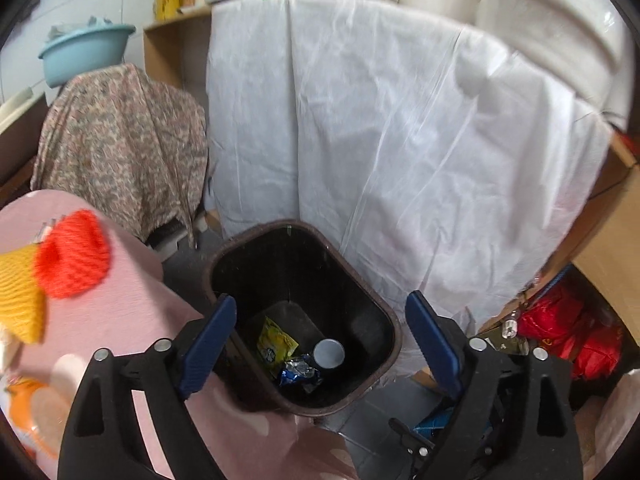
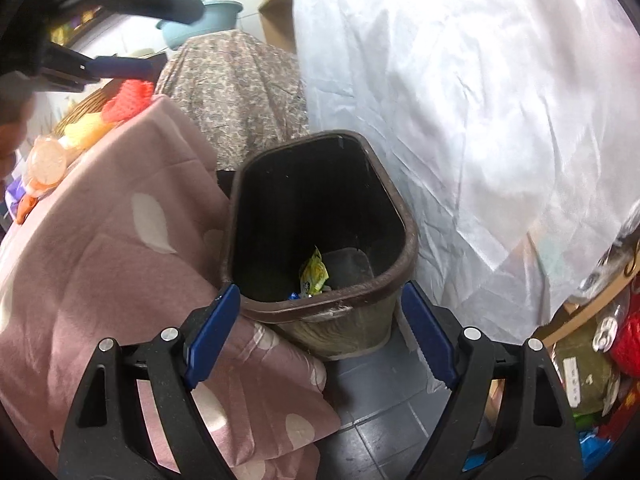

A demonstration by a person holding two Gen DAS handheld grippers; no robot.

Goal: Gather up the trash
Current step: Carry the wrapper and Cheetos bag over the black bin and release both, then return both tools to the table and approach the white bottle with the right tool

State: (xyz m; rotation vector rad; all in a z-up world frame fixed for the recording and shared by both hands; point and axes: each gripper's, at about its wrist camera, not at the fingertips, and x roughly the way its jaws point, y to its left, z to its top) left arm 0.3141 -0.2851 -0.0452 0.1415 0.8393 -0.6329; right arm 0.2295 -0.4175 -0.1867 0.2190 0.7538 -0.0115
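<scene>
My left gripper [image 1: 320, 316] and right gripper [image 2: 320, 312] fill the foreground, blue pads spread wide, nothing between them. Beneath lies a pink spotted cloth [image 2: 120, 260] over a surface; a white sheet [image 1: 380, 140] drapes behind, grey floor tiles [image 2: 380, 420] below. The brown bin [image 2: 408, 240] stands on the floor beside the cloth — directly beyond both pairs of fingers, apart from them. At its bottom: a yellow wrapper [image 1: 276, 340], a blue wrapper [image 1: 298, 374], a grey-ended can [image 1: 329, 353].
</scene>
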